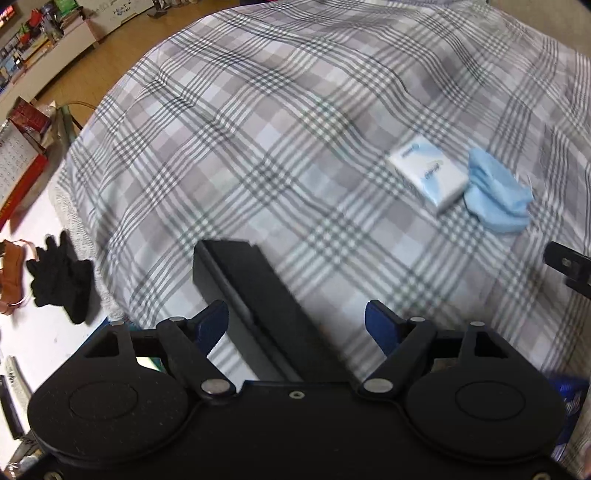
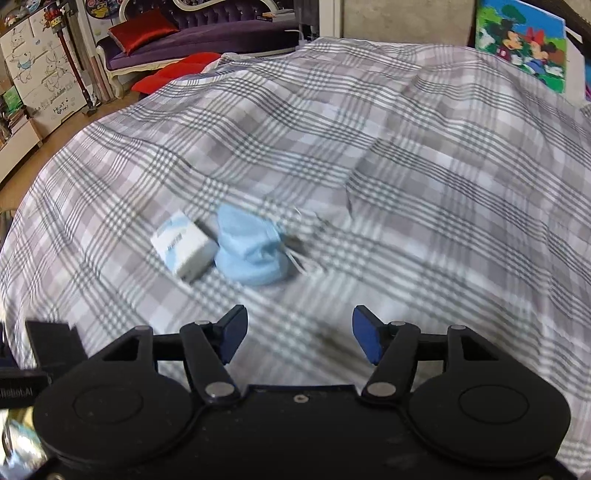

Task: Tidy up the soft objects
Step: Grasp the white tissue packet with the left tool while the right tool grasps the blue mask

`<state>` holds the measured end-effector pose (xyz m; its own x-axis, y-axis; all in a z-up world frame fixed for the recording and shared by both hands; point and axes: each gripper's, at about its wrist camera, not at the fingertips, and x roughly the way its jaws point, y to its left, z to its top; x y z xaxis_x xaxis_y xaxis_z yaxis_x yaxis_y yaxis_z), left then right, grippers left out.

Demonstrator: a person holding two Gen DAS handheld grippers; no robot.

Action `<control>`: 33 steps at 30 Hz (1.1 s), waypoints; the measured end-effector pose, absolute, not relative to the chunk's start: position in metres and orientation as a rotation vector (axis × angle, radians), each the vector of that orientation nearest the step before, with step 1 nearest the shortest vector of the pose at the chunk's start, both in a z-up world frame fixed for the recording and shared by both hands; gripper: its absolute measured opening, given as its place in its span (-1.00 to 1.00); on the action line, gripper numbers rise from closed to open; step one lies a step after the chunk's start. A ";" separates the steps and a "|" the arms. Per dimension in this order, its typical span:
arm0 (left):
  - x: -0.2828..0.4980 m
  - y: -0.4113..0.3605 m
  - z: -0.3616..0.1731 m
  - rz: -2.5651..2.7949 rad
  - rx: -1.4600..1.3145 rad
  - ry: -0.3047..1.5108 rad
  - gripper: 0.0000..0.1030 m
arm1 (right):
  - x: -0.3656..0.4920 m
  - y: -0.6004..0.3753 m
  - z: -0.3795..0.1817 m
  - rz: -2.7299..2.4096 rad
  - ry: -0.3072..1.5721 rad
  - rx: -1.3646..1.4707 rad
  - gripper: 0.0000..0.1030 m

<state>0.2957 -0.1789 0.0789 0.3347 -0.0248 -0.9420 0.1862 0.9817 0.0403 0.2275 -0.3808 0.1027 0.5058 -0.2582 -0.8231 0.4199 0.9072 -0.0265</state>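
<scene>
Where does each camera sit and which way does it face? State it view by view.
Left wrist: on the left gripper, tilted down at the plaid bedcover; open blue fingers show.
Right wrist: on the right gripper, facing down over the same bed; open fingers show.
Shared: white tissue pack touching the blue cloth.

The blanket (image 1: pixel 295 129) is a plaid of grey, lilac and white squares crossed by dark grey-green stripes; on it, at about 3 o'clock in the left wrist view, lie a white packet (image 1: pixel 428 179) with pale blue markings and a light blue cloth (image 1: pixel 495 195). At 9 o'clock in that view are black gloves (image 1: pixel 61 277) on a white surface (image 1: pixel 44 336), with a brown strap (image 1: pixel 11 273) beside them, and a black box (image 1: pixel 255 295) sits at 6 o'clock. Both grippers (image 1: pixel 295 325) (image 2: pixel 299 339) are black with dark blue pads, and at 11 o'clock in the right wrist view a red cushion (image 2: pixel 142 29) rests on a purple sofa (image 2: pixel 207 40).
</scene>
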 end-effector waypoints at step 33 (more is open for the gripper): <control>0.346 -0.258 0.070 -0.314 0.101 1.080 0.66 | 0.200 -0.412 0.096 -0.690 0.725 0.418 -0.42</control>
<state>0.3460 -0.2584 0.0705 0.4320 -0.2028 -0.8788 0.3004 0.9511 -0.0719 0.1996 -0.4121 0.0955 0.5461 -0.4256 -0.7215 0.6999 0.7051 0.1139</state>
